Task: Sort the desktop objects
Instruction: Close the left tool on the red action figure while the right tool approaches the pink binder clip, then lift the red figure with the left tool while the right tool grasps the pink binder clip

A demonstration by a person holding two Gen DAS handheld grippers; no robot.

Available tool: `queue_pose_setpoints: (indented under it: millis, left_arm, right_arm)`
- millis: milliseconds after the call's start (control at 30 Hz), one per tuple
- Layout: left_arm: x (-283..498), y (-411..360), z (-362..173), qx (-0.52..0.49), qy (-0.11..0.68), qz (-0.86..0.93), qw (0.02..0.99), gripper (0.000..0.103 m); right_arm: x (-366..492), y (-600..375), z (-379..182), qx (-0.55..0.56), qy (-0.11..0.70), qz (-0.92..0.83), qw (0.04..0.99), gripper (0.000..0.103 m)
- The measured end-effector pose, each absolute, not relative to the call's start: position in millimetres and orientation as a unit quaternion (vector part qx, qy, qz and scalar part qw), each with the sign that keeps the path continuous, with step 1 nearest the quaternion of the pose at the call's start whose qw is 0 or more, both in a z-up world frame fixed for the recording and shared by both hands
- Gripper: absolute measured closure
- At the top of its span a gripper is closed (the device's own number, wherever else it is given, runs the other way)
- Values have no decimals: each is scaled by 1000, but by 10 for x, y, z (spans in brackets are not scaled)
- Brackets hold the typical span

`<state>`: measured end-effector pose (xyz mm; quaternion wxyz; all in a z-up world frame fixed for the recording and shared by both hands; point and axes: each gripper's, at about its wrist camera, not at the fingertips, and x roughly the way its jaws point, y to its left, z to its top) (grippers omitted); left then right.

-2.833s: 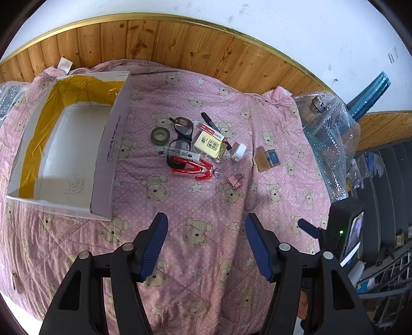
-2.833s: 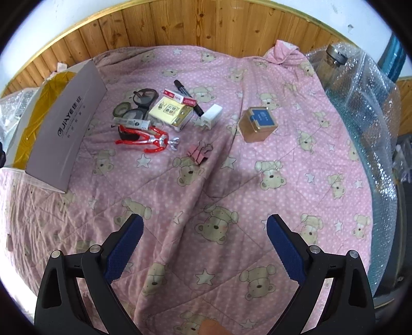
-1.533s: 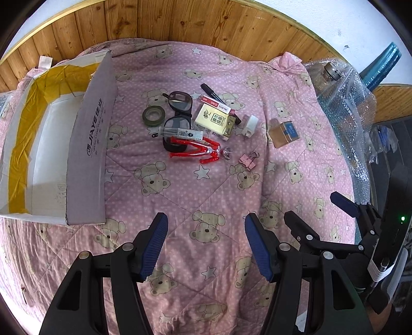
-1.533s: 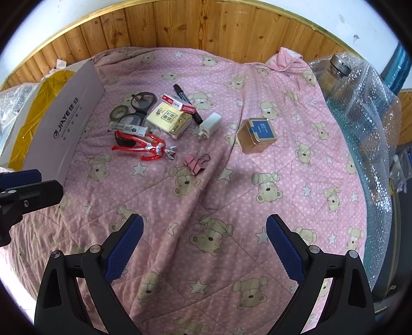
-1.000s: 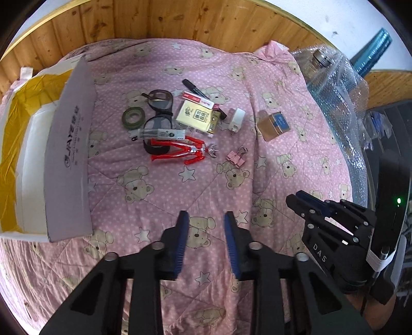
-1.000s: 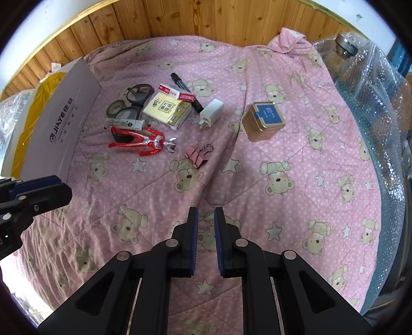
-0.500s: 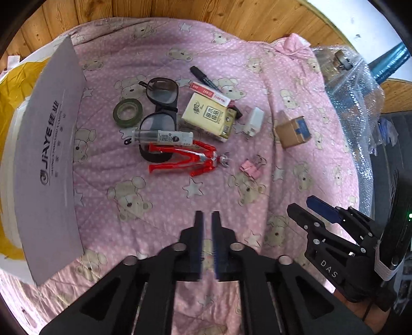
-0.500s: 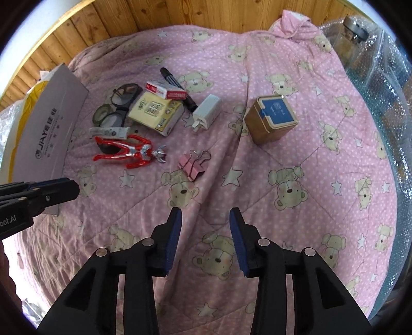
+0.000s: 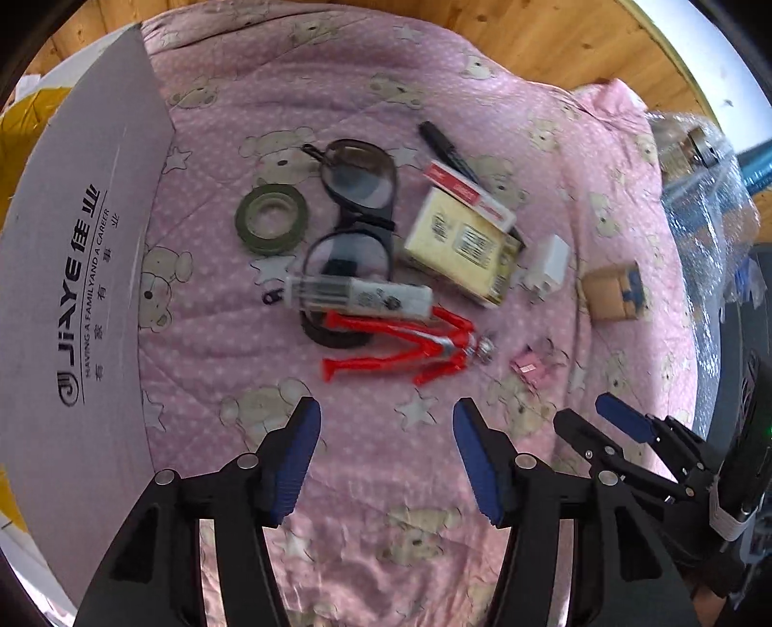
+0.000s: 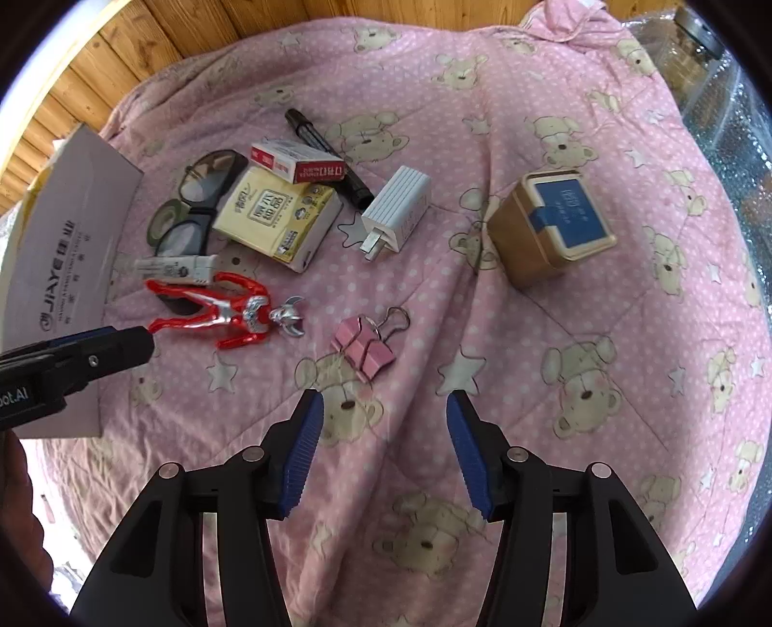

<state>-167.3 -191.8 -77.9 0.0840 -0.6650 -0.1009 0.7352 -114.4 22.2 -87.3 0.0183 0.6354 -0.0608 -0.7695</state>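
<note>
A cluster of small objects lies on the pink bear-print quilt (image 9: 231, 337). A red toy figure (image 9: 410, 347) lies just beyond my left gripper (image 9: 386, 415), which is open and empty. Behind the figure are a white tube (image 9: 362, 296), black glasses (image 9: 357, 212), a green tape roll (image 9: 270, 219) and a yellow tissue pack (image 9: 458, 246). My right gripper (image 10: 383, 405) is open and empty, just short of a pink binder clip (image 10: 362, 347). Farther off lie a white charger (image 10: 398, 212), a brown box with a blue lid (image 10: 550, 231), a red-and-white carton (image 10: 299, 161) and a black marker (image 10: 328, 154).
An open cardboard box with a grey printed flap (image 9: 72, 289) stands along the left side. Bubble wrap over a jar (image 10: 714, 96) borders the quilt at the right. A wooden wall panel (image 10: 193, 29) runs behind. The left gripper's finger (image 10: 120, 342) reaches in beside the toy figure.
Both grippers have gone from shut to open over the last second. Both have also moved lower and closer to the cluster of objects.
</note>
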Motion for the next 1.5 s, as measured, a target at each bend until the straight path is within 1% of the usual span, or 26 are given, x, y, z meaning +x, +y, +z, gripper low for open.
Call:
queue_pose_setpoints:
  millis: [233, 267, 300, 333, 433, 467, 500, 533, 567, 600, 633, 700, 800, 900, 1067, 1167, 1233, 1300, 1400, 1433, 1467, 1500]
  left_arm:
    - [-1856, -1870, -1048, -674, -95, 728, 87, 44]
    - [-1885, -1886, -1103, -677, -100, 725, 83, 44]
    - [-1915, -1905, -1160, -680, -105, 721, 79, 44]
    - [-1939, -1936, -1210, -682, -115, 718, 76, 44]
    - [-1966, -2009, -1262, -679, -139, 716, 83, 42]
    - [-1971, -2031, -1272, -678, -145, 715, 86, 43]
    - [-1964, -2041, -1273, -677, -148, 715, 92, 50]
    - [-1949, -2043, -1266, -680, -151, 711, 100, 69]
    - [-1934, -2044, -1259, -683, -155, 705, 109, 70]
    - [-1908, -2031, -1225, -684, -156, 702, 120, 74]
    - [-1880, -2016, -1187, -685, -156, 700, 131, 80]
    - [-1785, -1934, -1082, -687, -152, 692, 163, 85]
    - [-1591, -1778, -962, -694, -130, 679, 201, 91]
    - [-1429, -1634, -908, -698, -106, 671, 226, 92]
    - [-1338, -1535, -1015, -703, -98, 668, 222, 92]
    - [-1373, -1499, -963, -693, -106, 677, 224, 93]
    - [-1391, -1478, -884, -682, -101, 687, 232, 96]
    - [-1426, -1421, -835, -677, -92, 691, 237, 96]
    - [-1423, -1401, -801, -673, -75, 698, 231, 96]
    - [-1423, -1414, -806, -675, -70, 699, 226, 92]
    - [-1423, -1429, -811, -677, -65, 699, 220, 90]
    - [-1424, -1444, -816, -679, -60, 699, 215, 82]
  right_arm:
    - [-1320, 166, -1126, 647, -50, -760, 20, 46]
    - [-1343, 158, -1162, 647, -48, -761, 20, 46]
    - [-1365, 151, -1197, 647, -47, -761, 21, 43]
    - [-1373, 138, -1192, 642, -45, -765, 22, 42]
    - [-1389, 89, -1182, 635, -31, -772, 23, 42]
    - [-1380, 96, -1173, 633, -28, -774, 20, 48]
    - [-1370, 104, -1163, 631, -25, -775, 17, 60]
    - [-1360, 134, -1146, 630, -26, -776, 15, 68]
    - [-1349, 201, -1123, 631, -40, -775, 17, 75]
    - [-1333, 318, -1099, 631, -79, -771, 23, 89]
    - [-1315, 399, -1076, 630, -105, -769, 27, 89]
    - [-1279, 558, -1029, 627, -154, -763, 35, 89]
    - [-1229, 673, -951, 624, -196, -755, 45, 90]
    - [-1195, 713, -914, 622, -227, -748, 50, 91]
    - [-1148, 695, -887, 616, -221, -755, 43, 94]
    - [-1126, 669, -777, 605, -212, -766, 48, 95]
    - [-1105, 643, -735, 604, -205, -769, 52, 95]
    - [-1083, 617, -726, 605, -197, -769, 56, 94]
    - [-1045, 551, -735, 607, -174, -772, 64, 89]
    - [-1045, 533, -721, 604, -167, -777, 66, 85]
    - [-1046, 526, -700, 599, -165, -781, 71, 69]
    - [-1050, 535, -675, 593, -165, -785, 73, 62]
